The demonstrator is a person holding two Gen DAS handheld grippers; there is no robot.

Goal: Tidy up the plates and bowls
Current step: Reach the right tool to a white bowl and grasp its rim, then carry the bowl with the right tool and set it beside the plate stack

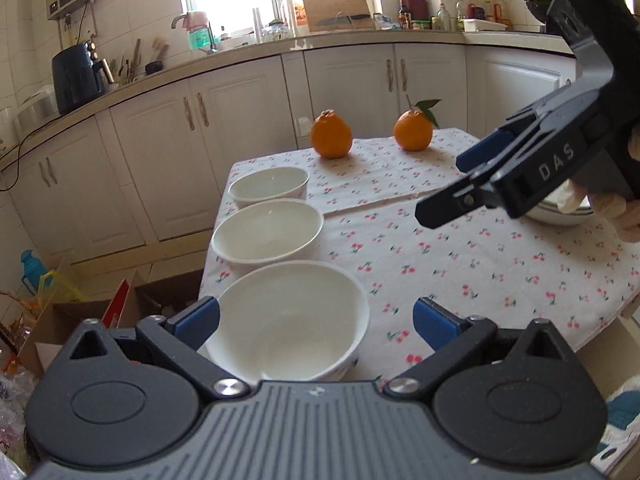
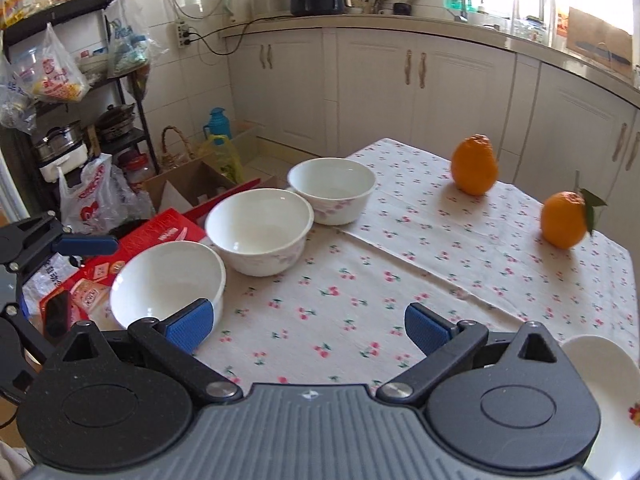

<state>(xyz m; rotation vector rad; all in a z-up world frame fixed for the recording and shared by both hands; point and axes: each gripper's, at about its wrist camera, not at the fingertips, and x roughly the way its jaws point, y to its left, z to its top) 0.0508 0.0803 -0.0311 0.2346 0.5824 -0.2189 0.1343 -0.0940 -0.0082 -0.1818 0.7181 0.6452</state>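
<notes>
Three white bowls stand in a row along the table's left edge: the near bowl (image 1: 292,320) (image 2: 168,284), the middle bowl (image 1: 268,232) (image 2: 260,232) and the far bowl (image 1: 270,186) (image 2: 332,190). My left gripper (image 1: 316,324) is open and empty, just above the near bowl, its left pad (image 1: 198,320) at the rim. My right gripper (image 2: 308,326) is open and empty above the cloth; from the left wrist view it hangs at the right (image 1: 452,184). A white plate (image 2: 612,396) lies under it at the right, partly hidden; part of it (image 1: 560,216) shows in the left wrist view.
Two oranges (image 1: 331,134) (image 1: 413,130) sit at the far side of the cherry-print tablecloth (image 1: 460,264). Boxes and bags (image 2: 160,228) crowd the floor left of the table. Kitchen cabinets (image 1: 352,80) and a cluttered counter run behind.
</notes>
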